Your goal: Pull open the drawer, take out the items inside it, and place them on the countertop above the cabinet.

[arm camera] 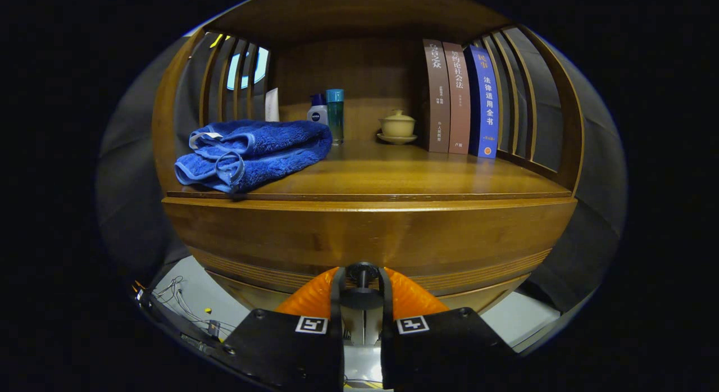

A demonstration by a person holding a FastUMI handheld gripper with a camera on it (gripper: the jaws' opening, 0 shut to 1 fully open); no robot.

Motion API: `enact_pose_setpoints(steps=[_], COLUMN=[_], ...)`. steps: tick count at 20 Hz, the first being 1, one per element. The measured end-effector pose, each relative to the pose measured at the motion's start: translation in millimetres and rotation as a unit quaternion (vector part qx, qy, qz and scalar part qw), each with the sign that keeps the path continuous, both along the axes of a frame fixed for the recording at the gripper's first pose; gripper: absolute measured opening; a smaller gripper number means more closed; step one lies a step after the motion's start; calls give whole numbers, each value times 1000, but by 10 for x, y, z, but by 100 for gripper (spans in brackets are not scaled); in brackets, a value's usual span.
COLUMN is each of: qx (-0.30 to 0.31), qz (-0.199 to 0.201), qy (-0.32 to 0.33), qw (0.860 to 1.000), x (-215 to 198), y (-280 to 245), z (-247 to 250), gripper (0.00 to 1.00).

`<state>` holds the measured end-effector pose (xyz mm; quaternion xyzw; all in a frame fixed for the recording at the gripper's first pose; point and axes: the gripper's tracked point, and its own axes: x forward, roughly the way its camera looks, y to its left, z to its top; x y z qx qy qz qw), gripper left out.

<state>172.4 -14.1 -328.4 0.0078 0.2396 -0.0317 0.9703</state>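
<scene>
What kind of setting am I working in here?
Likely a staged home corner: a wooden cabinet holding a folded blue towel, upright books and a lidded teacup. The gripper is closed on the drawer knob.

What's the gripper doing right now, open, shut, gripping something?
Gripper: shut on the drawer knob, one finger on each side of it, at the drawer front.

Folded towel point(253, 151) blocks the countertop's point(404, 176) left; middle front lies free.
</scene>
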Motion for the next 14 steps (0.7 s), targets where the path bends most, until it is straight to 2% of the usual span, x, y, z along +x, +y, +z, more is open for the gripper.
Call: enact_pose_setpoints(steps=[6,14], qx=[2,14], qz=[-2,0], qy=[14,35], qw=[1000,999], x=[-355,-1159], y=[37,112], z=[28,92], gripper=[30,30])
